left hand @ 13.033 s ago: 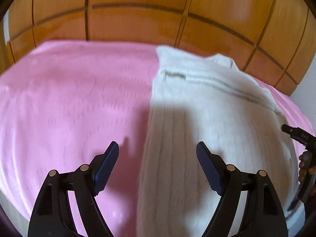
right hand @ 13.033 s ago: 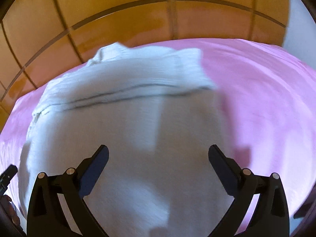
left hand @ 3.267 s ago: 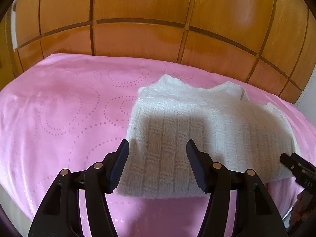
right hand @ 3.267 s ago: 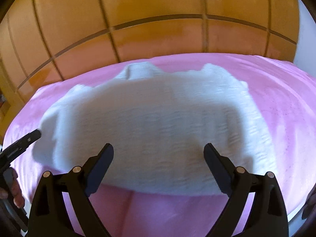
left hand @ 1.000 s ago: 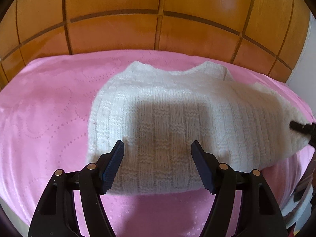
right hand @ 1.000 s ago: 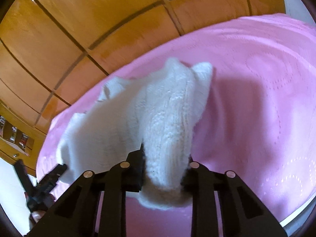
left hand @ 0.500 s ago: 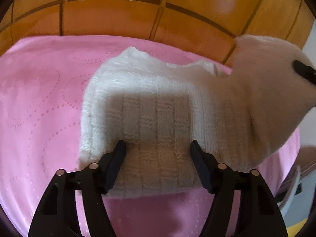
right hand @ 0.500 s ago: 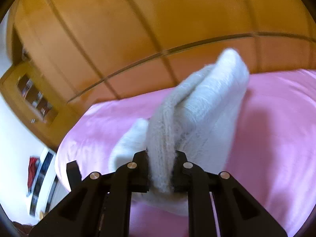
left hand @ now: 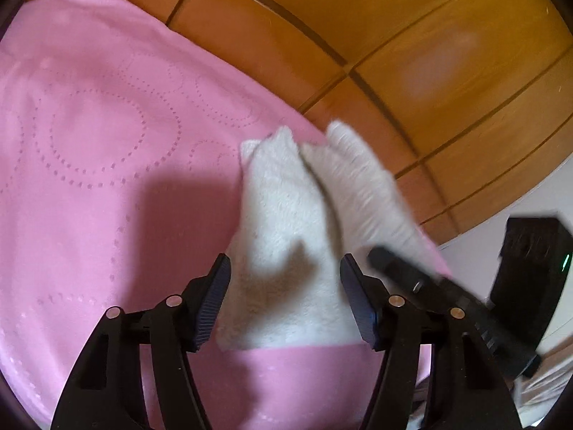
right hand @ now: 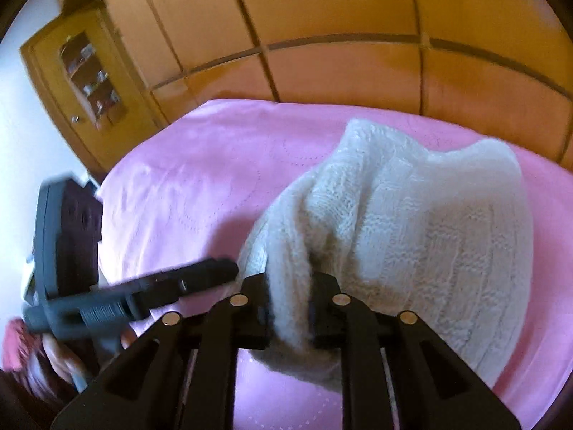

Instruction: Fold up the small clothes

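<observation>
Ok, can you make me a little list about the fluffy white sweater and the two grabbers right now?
garment: white knitted sweater, folded over on itself
surface: pink bedspread
backdrop: wooden panelled wardrobe
right gripper: a fold of the sweater sits between its jaws, which have just been opening; pads at the wool
left gripper: open, jaws either side of the sweater's near edge, not pinching, have just been closing slightly
fold: one side carried across onto the other

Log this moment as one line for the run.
right tongs: opening, sweater edge between pads | left tongs: open over sweater | surface: pink bedspread
</observation>
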Demonstrator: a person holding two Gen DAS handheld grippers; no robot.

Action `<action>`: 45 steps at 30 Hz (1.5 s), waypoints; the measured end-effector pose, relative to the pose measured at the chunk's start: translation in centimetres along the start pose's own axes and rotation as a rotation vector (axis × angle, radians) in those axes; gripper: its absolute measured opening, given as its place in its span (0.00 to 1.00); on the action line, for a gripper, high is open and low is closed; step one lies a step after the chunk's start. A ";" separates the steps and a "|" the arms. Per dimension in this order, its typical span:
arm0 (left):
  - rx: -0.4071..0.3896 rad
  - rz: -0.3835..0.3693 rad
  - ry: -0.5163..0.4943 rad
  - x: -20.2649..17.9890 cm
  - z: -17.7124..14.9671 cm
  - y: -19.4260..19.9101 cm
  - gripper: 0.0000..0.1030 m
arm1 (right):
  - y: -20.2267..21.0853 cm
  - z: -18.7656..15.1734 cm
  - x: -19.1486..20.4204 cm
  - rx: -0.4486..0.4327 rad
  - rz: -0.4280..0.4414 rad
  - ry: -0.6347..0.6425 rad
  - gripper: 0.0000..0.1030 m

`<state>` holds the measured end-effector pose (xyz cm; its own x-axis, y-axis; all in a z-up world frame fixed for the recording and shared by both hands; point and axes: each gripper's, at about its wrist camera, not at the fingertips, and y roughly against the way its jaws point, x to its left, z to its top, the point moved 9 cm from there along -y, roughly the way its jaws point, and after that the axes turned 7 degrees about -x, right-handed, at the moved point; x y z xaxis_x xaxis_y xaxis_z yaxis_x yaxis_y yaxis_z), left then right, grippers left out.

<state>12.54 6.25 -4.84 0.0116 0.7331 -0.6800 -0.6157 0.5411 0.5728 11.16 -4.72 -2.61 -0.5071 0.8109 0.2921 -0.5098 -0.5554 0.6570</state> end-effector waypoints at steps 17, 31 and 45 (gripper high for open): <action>0.196 -0.203 0.174 -5.3 2.3 -5.6 0.80 | 10.4 -5.3 -13.5 -0.134 -0.227 -0.268 0.66; 0.124 0.011 -0.173 -8.5 4.2 -5.7 0.20 | 6.0 -4.2 -9.8 -0.125 -0.193 -0.145 0.68; 0.027 0.320 -0.342 -0.7 1.3 -3.7 0.36 | 1.4 -5.6 -6.2 -0.004 -0.168 -0.016 0.70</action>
<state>15.85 4.28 -5.92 0.0860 0.9560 -0.2804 -0.6101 0.2731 0.7438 9.70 -11.59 -7.40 -0.4032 0.8952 0.1899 -0.5892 -0.4128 0.6946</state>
